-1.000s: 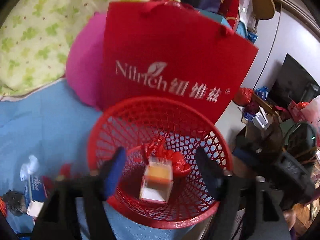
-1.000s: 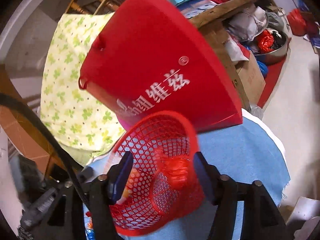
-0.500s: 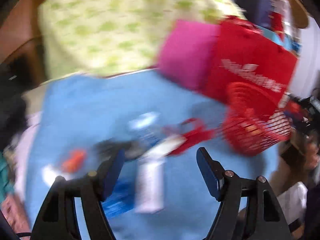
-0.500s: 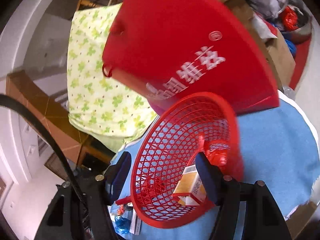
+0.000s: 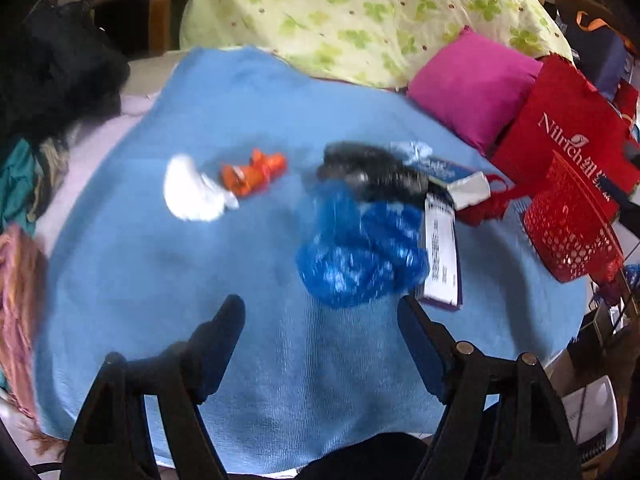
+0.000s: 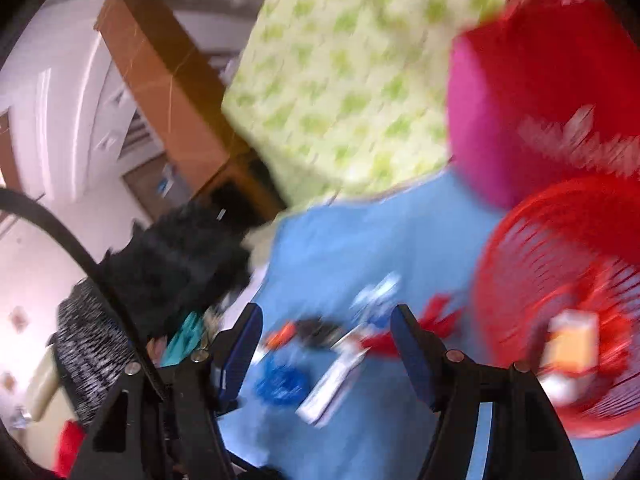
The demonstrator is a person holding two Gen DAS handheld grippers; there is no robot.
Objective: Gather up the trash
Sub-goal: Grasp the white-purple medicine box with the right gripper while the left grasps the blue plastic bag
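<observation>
Trash lies on a blue blanket [image 5: 248, 112]: a crumpled blue plastic bag [image 5: 360, 248], a white wad [image 5: 188, 192], an orange wrapper [image 5: 252, 172], a black crumpled bag [image 5: 376, 168], a flat white and purple box [image 5: 440, 248] and a red wrapper [image 5: 488, 204]. My left gripper [image 5: 320, 320] is open and empty, just short of the blue bag. The red mesh basket [image 5: 568, 228] stands at the right edge. My right gripper [image 6: 326, 328] is open and empty; the basket [image 6: 560, 280] holds an orange and white box [image 6: 572, 344]. The right wrist view is blurred.
A red paper bag [image 5: 560, 128] and a pink cushion [image 5: 472, 88] stand behind the basket. A green patterned pillow [image 5: 360, 12] lies at the back. Dark clothes [image 5: 52, 80] pile at the left. The blanket's right edge drops off to floor clutter.
My left gripper has swung left, away from over the basket, and now faces the trash on the blanket. My right gripper has also turned left, so the basket slid to its right.
</observation>
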